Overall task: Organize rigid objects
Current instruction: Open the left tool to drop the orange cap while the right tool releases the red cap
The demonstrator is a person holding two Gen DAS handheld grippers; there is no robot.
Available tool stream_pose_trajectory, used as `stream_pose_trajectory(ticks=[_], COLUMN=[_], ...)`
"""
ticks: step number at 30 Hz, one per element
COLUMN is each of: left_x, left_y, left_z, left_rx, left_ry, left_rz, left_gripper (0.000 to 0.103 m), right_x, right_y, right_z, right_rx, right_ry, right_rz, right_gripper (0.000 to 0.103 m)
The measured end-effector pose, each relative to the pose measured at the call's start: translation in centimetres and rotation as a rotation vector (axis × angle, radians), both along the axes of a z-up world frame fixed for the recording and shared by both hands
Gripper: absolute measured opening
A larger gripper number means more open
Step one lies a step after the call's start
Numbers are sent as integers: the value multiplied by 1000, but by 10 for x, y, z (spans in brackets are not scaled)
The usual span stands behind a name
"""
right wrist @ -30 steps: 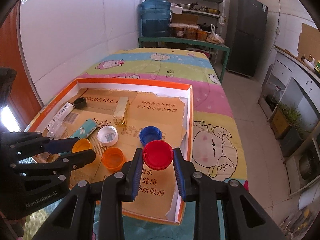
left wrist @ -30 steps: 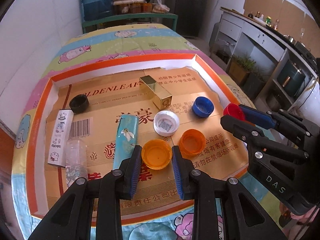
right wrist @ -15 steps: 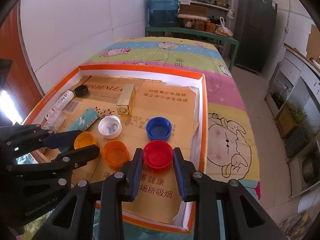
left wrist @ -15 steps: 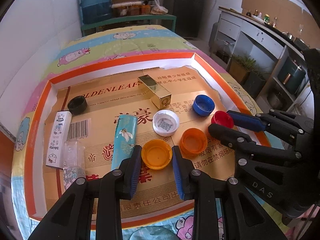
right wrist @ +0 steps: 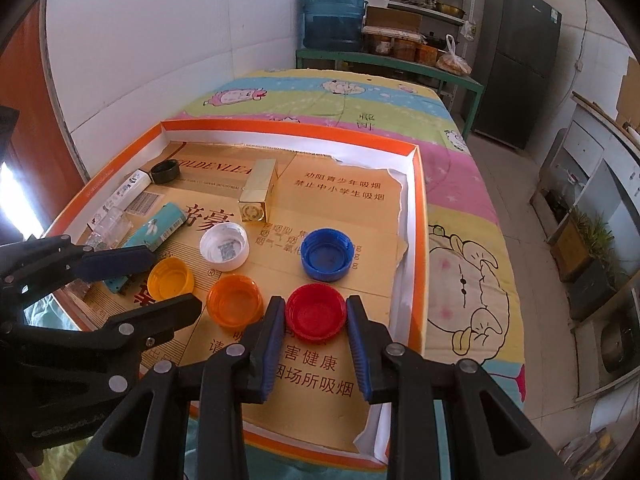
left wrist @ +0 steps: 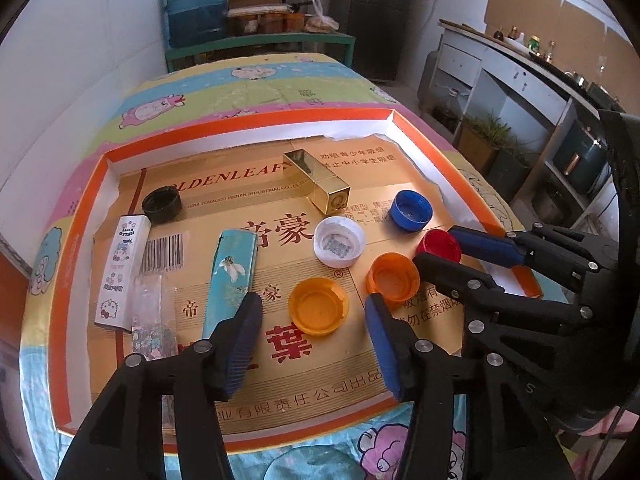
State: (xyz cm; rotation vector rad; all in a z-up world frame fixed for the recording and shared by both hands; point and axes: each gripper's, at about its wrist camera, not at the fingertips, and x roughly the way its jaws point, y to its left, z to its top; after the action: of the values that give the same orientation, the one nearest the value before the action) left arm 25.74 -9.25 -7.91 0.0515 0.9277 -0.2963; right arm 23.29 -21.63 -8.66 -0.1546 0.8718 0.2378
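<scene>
Broadly, a worktop draped in a pastel cartoon cloth (right wrist: 352,104) carries a shallow orange-rimmed cardboard tray (right wrist: 288,130) lined with flattened gold printed cardboard. Behind it, a blue water jug (right wrist: 334,14) stands on a green shelf.

Inside the tray, a long gold box (left wrist: 318,186) lies toward the far middle, a teal floral box (left wrist: 231,280) lies lengthwise left of centre, and a white cartoon-print box (left wrist: 120,270) lies by the left wall with a clear plastic piece (left wrist: 154,320) just beside it.

The right gripper (right wrist: 316,330) has its jaws set around the red cap (right wrist: 316,311), the pads at the cap's sides; whether they press on it I cannot tell. That cap sits open side up near the tray's right wall. The left gripper (left wrist: 314,344) is spread wide, holding nothing, with the yellow-orange cap (left wrist: 319,306) lying on the cardboard just ahead, between its fingertips.

The darker orange cap (right wrist: 235,300) sits between the yellow-orange and red ones, close beside the red. A white cap (right wrist: 224,246) and a blue cap (right wrist: 327,254) lie farther in, apart from each other. A black cap (left wrist: 161,204) rests near the far left corner, just beyond the white box's end.
</scene>
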Motion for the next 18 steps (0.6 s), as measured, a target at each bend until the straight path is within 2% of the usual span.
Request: stream_pose_trajectory(ticks=[2, 7, 14, 18], left_x=[-1, -3, -13, -22], left_y=[1, 4, 8, 13], left_z=[1, 4, 12, 18], left_rx=[0, -9, -24, -43], left_ry=[-3, -11, -30, -44], left_rz=[2, 8, 13, 21], left_gripper=[55, 56, 57, 63], right_x=[-1, -6, -18, -28], right_y=[1, -3, -7, -7], right_z=[1, 8, 14, 16], right_rx=[-7, 1, 31, 46], right_ry=[-9, -43, -48, -46], right_rz=[-3, -21, -39, -61], right_gripper=[33, 47, 48, 48])
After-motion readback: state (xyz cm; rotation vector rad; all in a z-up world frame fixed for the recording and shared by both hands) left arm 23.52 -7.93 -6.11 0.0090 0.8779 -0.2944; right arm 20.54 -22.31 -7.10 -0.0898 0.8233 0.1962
